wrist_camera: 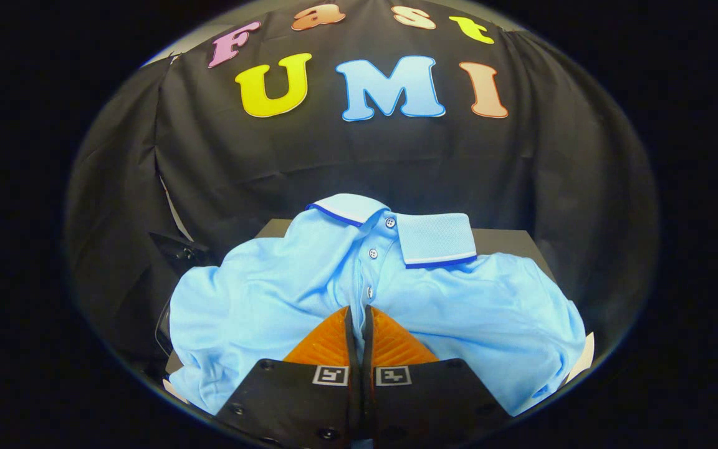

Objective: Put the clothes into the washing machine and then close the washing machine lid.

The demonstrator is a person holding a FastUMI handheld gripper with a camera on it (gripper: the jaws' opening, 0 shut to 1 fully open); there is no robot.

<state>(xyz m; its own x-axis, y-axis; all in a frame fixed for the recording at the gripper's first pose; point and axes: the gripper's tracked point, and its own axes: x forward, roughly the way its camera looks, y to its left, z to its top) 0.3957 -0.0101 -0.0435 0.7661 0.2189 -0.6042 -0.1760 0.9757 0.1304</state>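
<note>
now fingers pinch light-blue polo shirt — rumpled.

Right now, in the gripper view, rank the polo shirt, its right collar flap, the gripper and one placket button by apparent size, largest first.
1. Polo shirt, lying bunched up on the dark surface.
2. Gripper, fingers nearly together at the shirt's front; it looks big because it is nearest the camera, so the rank is unsure.
3. Right collar flap.
4. Placket button.
</note>
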